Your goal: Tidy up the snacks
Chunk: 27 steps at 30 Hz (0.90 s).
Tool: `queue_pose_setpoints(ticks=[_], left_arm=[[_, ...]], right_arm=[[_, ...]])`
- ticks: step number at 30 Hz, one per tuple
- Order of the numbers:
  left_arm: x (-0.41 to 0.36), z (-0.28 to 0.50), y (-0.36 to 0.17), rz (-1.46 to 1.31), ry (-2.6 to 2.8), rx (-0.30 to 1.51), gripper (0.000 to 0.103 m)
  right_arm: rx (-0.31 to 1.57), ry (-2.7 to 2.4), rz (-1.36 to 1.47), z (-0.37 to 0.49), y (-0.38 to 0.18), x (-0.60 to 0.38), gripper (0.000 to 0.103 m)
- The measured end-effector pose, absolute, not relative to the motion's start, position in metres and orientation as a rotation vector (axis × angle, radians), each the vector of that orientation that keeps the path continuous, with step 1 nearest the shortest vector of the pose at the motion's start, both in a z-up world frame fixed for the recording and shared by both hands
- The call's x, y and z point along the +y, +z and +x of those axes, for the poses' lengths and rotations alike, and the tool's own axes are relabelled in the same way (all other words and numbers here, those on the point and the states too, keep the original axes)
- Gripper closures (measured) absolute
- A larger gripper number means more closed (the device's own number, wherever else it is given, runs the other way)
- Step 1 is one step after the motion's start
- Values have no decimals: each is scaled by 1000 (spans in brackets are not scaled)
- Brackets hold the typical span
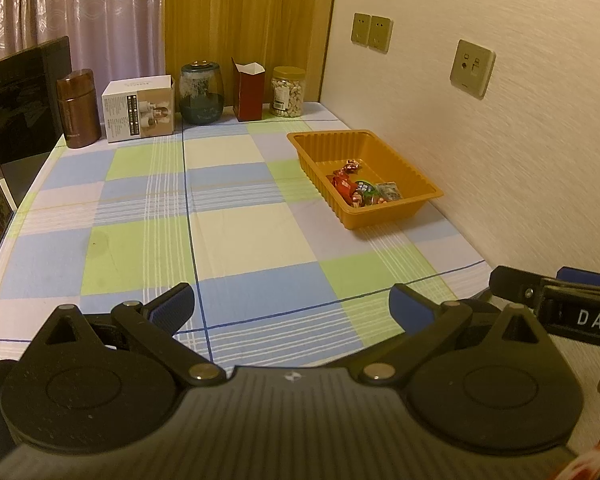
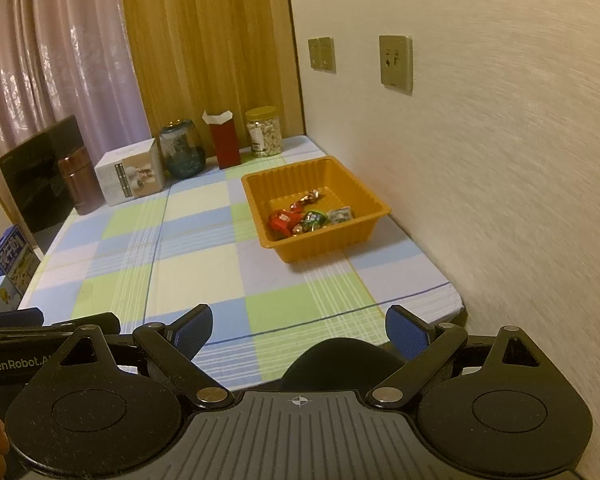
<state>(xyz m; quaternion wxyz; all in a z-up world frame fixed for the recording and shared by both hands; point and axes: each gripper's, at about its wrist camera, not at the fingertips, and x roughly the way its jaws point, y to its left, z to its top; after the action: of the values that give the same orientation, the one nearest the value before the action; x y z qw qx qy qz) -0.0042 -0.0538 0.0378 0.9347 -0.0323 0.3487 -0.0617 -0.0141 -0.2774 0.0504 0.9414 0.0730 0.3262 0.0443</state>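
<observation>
One orange ridged plastic tray [image 1: 396,168] sits on the checked tablecloth [image 1: 236,200]; inside it lie what look like five wrapped snacks [image 2: 306,218], though the cluster is too tight for a sure count; along the back edge stand one brown canister [image 1: 78,108], one white carton [image 1: 140,108], one dark glass jar [image 1: 201,94], one open red box [image 1: 249,90] and one clear jar of nuts [image 1: 287,92]; three wall sockets [image 1: 471,68] are mounted on the wall; two grippers are in view, the left gripper [image 1: 292,304] and the right gripper [image 2: 299,330].
</observation>
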Motion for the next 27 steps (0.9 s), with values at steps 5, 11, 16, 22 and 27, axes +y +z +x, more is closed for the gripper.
queue_pose_setpoints(ticks=[5,11,16,22,27], left_arm=[[-54,-4,38,-65,-127,712,0],[-54,-4,37,-65,-126,712,0],[-54,-5,37,-65,-126,711,0],[-55,-5,36,-65,-128,713,0],[-56,-5,35,-65,-129,713,0]], right_arm=[[666,90,149,-14,50,-278,10],[666,90,149,-14,50,-278,10],[666,90,150,-13,50,-278,10],[667,90,150,-14,50,-278,10],[667,89,149,-14,50,-278,10]])
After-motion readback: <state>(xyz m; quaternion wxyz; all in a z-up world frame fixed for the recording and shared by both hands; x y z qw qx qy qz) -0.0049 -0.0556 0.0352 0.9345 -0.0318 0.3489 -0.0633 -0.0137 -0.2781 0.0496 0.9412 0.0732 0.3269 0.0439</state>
